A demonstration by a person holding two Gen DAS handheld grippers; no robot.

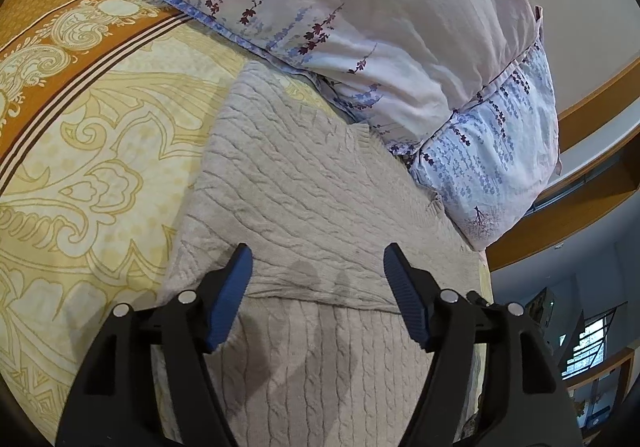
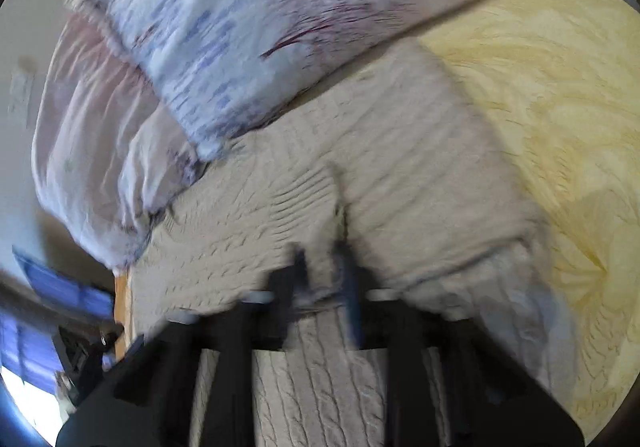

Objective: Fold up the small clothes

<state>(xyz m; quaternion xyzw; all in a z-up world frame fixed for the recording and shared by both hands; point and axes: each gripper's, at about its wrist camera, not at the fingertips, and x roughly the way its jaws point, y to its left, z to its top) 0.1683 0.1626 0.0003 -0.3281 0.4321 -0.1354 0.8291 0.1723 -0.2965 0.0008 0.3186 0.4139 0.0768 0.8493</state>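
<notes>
On the yellow patterned bedspread (image 1: 92, 151) we spread our left gripper (image 1: 318, 267) fingers wide, empty, above the beige knit sweater (image 1: 304, 183); our right gripper (image 2: 326, 267) pinches a sweater fold; floral pillows (image 1: 360, 19) beyond.

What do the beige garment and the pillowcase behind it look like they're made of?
The sweater looks like chunky cable knit, probably wool or acrylic, matte: raised braids and ribbing show. The pillowcase looks like thin woven cotton, smooth and creased, with a printed floral pattern.
</notes>
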